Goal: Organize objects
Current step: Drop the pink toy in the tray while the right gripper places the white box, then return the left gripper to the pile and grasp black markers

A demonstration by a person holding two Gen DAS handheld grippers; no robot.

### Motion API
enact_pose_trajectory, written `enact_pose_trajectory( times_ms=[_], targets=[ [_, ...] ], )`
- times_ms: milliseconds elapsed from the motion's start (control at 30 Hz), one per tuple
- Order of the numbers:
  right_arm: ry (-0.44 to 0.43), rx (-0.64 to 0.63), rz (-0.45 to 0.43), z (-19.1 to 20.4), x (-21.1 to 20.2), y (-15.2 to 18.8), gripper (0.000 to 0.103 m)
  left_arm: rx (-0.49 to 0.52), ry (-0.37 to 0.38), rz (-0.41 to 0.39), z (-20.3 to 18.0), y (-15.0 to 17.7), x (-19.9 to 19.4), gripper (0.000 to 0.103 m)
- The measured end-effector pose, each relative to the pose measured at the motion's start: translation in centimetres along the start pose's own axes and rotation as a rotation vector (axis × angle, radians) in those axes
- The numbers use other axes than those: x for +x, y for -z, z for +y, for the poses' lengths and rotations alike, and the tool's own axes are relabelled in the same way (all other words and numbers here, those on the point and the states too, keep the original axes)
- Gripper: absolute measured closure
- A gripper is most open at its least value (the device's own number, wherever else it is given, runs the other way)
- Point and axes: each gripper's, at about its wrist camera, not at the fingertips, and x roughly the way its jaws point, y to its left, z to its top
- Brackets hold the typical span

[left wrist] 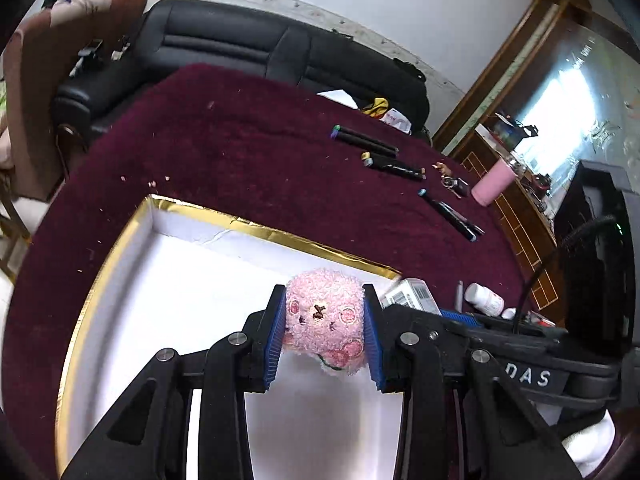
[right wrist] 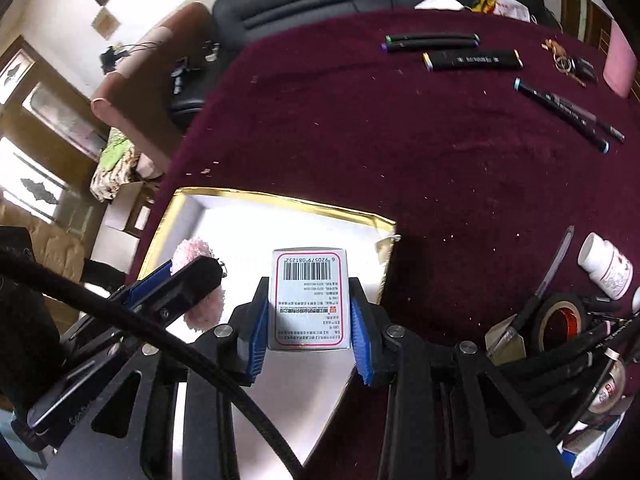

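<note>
Item one, left: our left claw (left wrist: 325,334) is clamped on the pink plush (left wrist: 326,322), held over the tray (left wrist: 104,248) on the worktop (left wrist: 240,152).

Item two, right: our right claw (right wrist: 308,322) grips the carton (right wrist: 309,300), also above the tray.

Risk: both claws crowd one spot; releasing together could knock the carton against the plush or onto the gold rim.

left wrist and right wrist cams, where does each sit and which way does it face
Left wrist: on the left tongs, angled down over the gold-rimmed white box; they clamp a pink plush toy.
Right wrist: on the right tongs, angled down likewise, clamping a barcoded carton; the left tongs show alongside.
Shared: box, plush, maroon tablecloth, markers.
</note>
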Motion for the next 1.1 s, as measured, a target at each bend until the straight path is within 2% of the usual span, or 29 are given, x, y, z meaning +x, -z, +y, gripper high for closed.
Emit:
enact_pose_trajectory(
  times_ms=[133, 200, 300, 367, 533, 633, 733, 800, 1000, 1100],
  targets=[
    [0.038, 0.002, 0.002, -0.1, 1.1, -0.4, 0.07, -0.055, 0.051, 0.008, 1.3, -0.5, 1.7, 0.071],
    [0.042, 0.015, 0.007, -0.5, 1.4, -0.6, 0.069, -0.075, 0.041, 0.01, 1.7, -0.5, 2.1, 0.069],
    [0.024, 0.041, -0.003, -1.0, 1.4, -0.5, 0.069, -0.105, 0.053, 0.013, 2.4, -0.4, 2.4, 0.062],
    [0.026, 0.039, -0.01, -1.0, 1.2, -0.5, 0.069, -0.117, 0.053, 0.011, 2.6, -0.5, 2.5, 0.053],
    [0.024, 0.037, -0.025, -1.2, 1.0, -0.5, 0.069, -0.159, 0.08, 0.021, 2.5, -0.8, 2.9, 0.043],
    [0.013, 0.03, -0.026, -1.3, 1.1, -0.5, 0.069, -0.188, 0.089, 0.014, 2.8, -0.6, 2.6, 0.043],
    [-0.003, 0.026, -0.026, -1.4, 1.0, -0.5, 0.064, -0.221, 0.085, -0.024, 3.1, 0.0, 1.5, 0.043],
    [-0.019, 0.027, -0.024, -1.4, 1.1, -0.6, 0.06, -0.265, 0.081, -0.05, 3.5, 0.6, 1.0, 0.043],
    [-0.035, 0.034, -0.055, -1.5, -0.2, -0.2, 0.059, -0.488, 0.053, -0.102, 5.9, 4.1, 0.3, 0.043],
    [-0.054, 0.034, -0.084, -1.7, -1.7, 0.5, 0.058, -0.596, 0.07, -0.13, 6.9, 5.8, -0.2, 0.043]
  ],
)
